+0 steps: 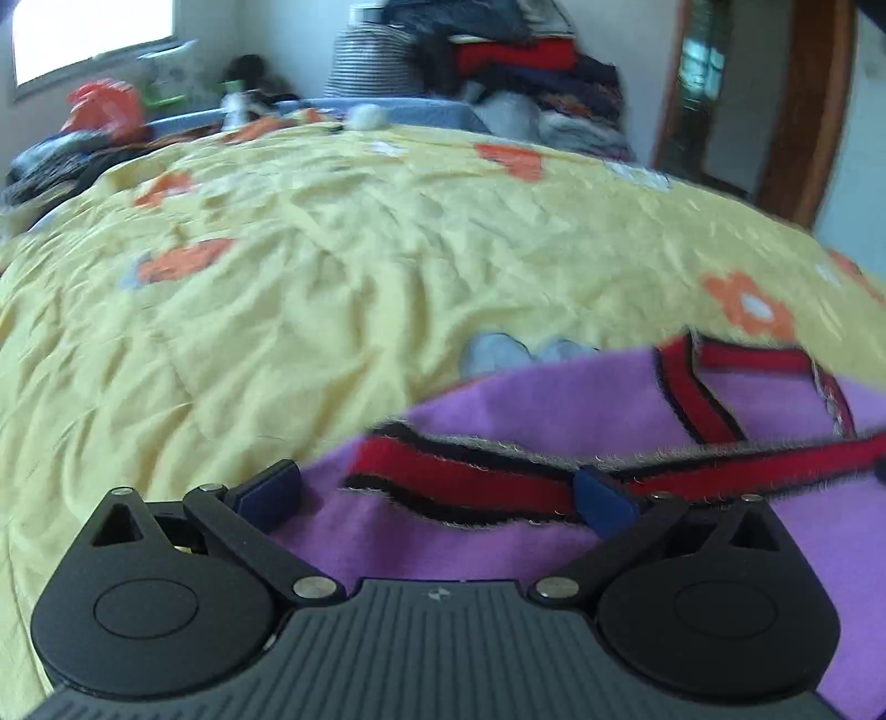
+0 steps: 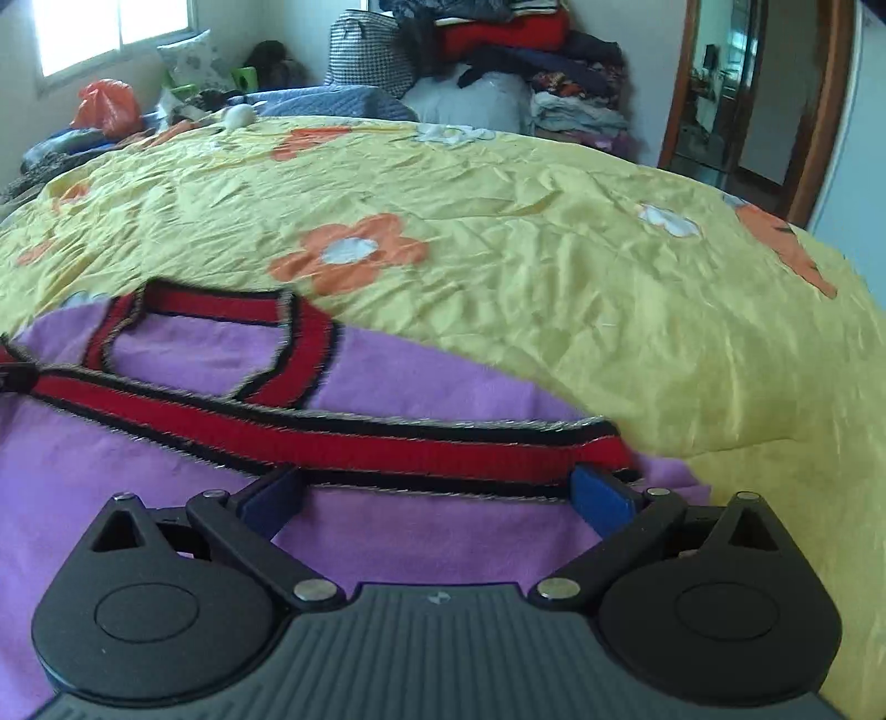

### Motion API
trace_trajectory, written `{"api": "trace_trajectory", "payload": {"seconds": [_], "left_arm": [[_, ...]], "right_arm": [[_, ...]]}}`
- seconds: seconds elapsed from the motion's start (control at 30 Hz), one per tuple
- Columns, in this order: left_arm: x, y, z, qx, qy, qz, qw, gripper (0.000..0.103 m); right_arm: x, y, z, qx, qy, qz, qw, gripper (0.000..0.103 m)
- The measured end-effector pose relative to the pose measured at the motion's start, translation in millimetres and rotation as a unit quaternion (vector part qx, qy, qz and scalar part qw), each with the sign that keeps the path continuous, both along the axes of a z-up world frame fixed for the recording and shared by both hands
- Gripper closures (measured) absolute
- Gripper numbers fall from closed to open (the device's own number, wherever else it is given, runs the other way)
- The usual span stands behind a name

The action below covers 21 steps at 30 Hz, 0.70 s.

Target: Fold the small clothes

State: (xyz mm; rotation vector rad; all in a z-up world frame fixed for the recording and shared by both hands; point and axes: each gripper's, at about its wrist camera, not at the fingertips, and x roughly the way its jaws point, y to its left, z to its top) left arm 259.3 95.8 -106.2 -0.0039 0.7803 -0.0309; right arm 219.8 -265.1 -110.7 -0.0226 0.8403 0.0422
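A small purple garment [image 1: 498, 421] with red and black striped trim [image 1: 470, 482] lies on a yellow flowered quilt [image 1: 277, 304]. My left gripper [image 1: 437, 493] is open, its blue fingers spread over the garment's left end at a red trimmed band. In the right wrist view the same purple garment [image 2: 415, 382] shows its red neckline [image 2: 221, 310] and a long red band [image 2: 387, 443]. My right gripper [image 2: 437, 493] is open, its fingers set wide at the band's right end. Neither holds cloth.
The yellow quilt [image 2: 554, 249] covers the bed far ahead. A pile of folded clothes [image 2: 526, 55] and a checked bag [image 2: 365, 50] stand at the far end. An orange bag [image 2: 105, 105] lies far left. A doorway [image 2: 736, 94] is at right.
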Motion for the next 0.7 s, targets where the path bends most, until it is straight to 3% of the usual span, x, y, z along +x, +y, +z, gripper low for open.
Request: {"api": "trace_trajectory", "payload": {"seconds": [0.1,0.13,0.23,0.3,0.37,0.4,0.47,0.53,0.6,0.7], "left_arm": [[-2.7,9.2,1.3,-0.002,0.009,0.04,0.9991,0.0],[-9.6,13.0,5.0,-0.02,0.011,0.039,0.999,0.002],[-52.8,10.5,26.5,-0.052,-0.02,0.014,0.9984,0.001],[-86.2,-1.0,37.5,-0.065,-0.043,-0.019,0.9968,0.0],[-109.8,-17.0,33.5,-0.075,-0.026,-0.053,0.9954,0.0],[-120.8,-26.3,27.3,-0.06,-0.013,-0.072,0.9955,0.0],[-144.8,-42.6,11.0,0.007,-0.01,-0.087,0.9962,0.0],[-167.1,-36.7,-0.1,0.007,-0.012,-0.1,0.9949,0.0],[-182.5,-33.9,-0.7,0.034,-0.014,-0.109,0.9934,0.0],[-190.7,-25.6,12.0,0.007,0.009,-0.092,0.9957,0.0]], "right_arm": [[-6.1,-9.9,0.4,0.005,-0.007,-0.019,1.0,0.0],[-12.2,-6.1,3.9,-0.006,-0.005,-0.018,1.0,0.0],[-47.4,9.3,17.6,-0.029,-0.018,-0.01,0.999,0.0],[-78.2,22.8,21.9,-0.01,-0.027,0.015,0.999,0.0],[-103.0,38.9,20.0,-0.011,-0.023,0.031,0.999,0.0],[-113.1,48.4,16.6,-0.02,-0.013,0.037,0.999,0.0],[-136.4,62.0,8.5,-0.05,-0.022,0.043,0.998,0.0],[-159.1,57.6,2.2,-0.036,-0.027,0.025,0.999,0.0],[-177.9,50.2,-1.0,-0.018,-0.028,0.017,0.999,0.0],[-185.2,50.6,9.8,-0.021,-0.002,0.028,0.999,0.0]]}}
